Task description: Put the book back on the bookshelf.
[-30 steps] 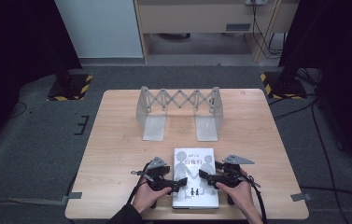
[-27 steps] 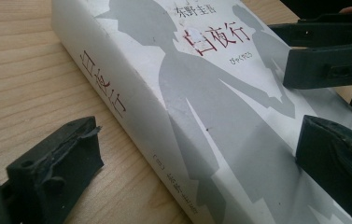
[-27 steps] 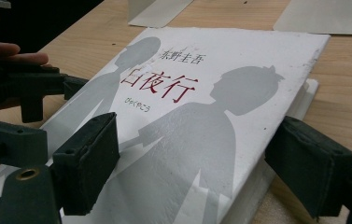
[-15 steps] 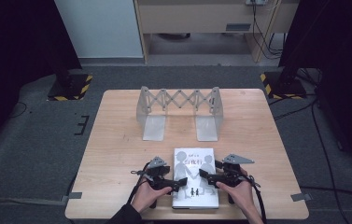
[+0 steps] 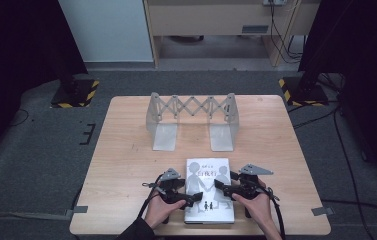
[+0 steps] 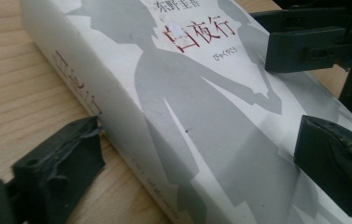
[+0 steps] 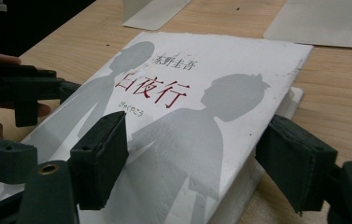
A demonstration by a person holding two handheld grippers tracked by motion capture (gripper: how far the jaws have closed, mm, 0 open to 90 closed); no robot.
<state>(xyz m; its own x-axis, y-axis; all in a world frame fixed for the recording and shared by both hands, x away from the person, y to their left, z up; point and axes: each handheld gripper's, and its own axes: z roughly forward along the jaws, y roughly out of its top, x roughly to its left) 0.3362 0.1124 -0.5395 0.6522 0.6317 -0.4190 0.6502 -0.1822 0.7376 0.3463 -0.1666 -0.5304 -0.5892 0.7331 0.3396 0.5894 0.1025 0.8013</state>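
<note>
- A white book (image 5: 209, 190) with grey figures and red title characters on its cover lies flat on the wooden worktop (image 5: 126, 165), near the front edge where the person sits.
- The left hand-held gripper (image 5: 188, 198) sits at the book's left side, low on the spine. In the left gripper view the book (image 6: 187, 121) runs between its jaws: one jaw is by the spine at worktop level, the other over the cover, and both stand apart from the book, so it is open.
- The right hand-held gripper (image 5: 221, 186) comes in from the book's right side. In the right gripper view one jaw is over the cover of the book (image 7: 187, 116) and the other beside the page edge; its jaws have just been closing with the book's right edge between them, but no firm press shows.
- Both hands hold the grippers close to the front edge.
- An expanding metal book stand (image 5: 191, 120) is well apart from the book, farther back on the worktop.
</note>
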